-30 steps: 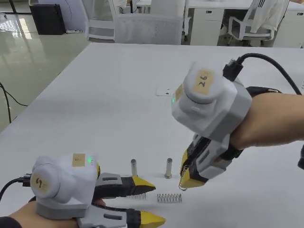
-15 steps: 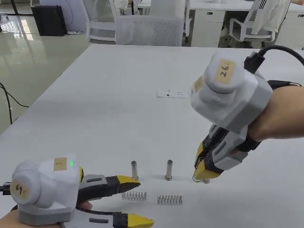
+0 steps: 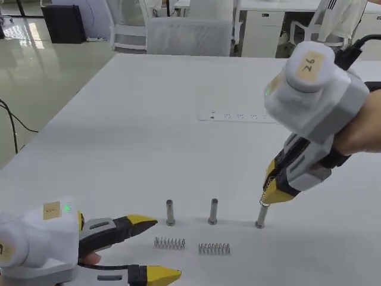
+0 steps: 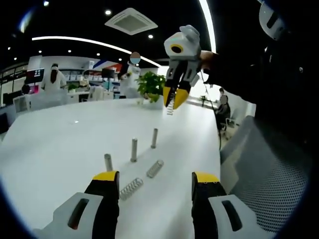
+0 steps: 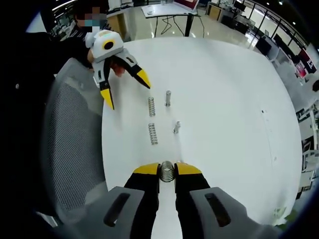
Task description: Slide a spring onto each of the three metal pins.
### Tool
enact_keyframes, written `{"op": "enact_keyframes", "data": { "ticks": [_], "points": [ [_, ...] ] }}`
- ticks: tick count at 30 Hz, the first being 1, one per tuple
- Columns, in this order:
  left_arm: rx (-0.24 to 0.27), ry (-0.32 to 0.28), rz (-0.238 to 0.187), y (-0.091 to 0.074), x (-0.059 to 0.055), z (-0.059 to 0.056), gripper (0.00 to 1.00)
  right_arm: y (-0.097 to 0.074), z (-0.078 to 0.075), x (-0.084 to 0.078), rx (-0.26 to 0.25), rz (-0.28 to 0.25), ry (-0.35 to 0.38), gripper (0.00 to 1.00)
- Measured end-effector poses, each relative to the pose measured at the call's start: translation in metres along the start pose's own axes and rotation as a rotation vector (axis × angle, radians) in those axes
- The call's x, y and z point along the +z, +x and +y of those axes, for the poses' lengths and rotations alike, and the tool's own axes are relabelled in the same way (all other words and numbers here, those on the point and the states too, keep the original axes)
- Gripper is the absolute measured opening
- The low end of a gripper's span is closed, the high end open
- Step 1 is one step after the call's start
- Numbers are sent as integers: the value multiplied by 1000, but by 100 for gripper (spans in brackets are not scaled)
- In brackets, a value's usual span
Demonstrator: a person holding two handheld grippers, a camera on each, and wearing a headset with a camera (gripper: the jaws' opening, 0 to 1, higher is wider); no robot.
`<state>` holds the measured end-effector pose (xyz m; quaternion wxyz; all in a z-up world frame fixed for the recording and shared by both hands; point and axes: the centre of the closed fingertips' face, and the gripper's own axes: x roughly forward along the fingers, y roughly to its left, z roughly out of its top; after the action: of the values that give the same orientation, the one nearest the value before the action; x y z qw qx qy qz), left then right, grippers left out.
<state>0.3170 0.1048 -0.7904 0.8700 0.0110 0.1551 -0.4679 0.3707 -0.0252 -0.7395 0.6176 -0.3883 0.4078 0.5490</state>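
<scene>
With right claw (image 3: 273,195) clenched on spring (image 5: 167,172) just above end pin (image 3: 261,215) and left claw (image 3: 158,249) released, risks snagging a coil on the tip if tilted, toppling the pin.

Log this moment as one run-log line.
right tool: shut on spring, over end pin | left tool: open | two loose springs on table

label (image 3: 310,64) reading "26", atop right claw (image 3: 271,195)

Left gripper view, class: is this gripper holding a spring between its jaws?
No, the left gripper is open with nothing between its jaws; two loose springs lie on the table ahead.
</scene>
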Motion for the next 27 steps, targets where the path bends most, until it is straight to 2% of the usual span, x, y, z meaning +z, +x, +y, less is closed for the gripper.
{"op": "enact_keyframes", "data": {
  "ticks": [6,11,14,20,27],
  "points": [
    [15,-12,-6,0,-2,1,55,0,-12,-6,-21,13,13,8],
    [15,-5,0,2,-5,-1,56,10,-20,-10,-21,30,19,8],
    [18,-1,2,1,-5,-1,56,17,-20,-11,-11,35,-5,8],
    [28,0,-4,1,-3,0,56,30,-22,-12,10,36,0,8],
    [27,3,1,1,-5,0,56,37,-28,-17,7,55,9,8]
  ]
}}
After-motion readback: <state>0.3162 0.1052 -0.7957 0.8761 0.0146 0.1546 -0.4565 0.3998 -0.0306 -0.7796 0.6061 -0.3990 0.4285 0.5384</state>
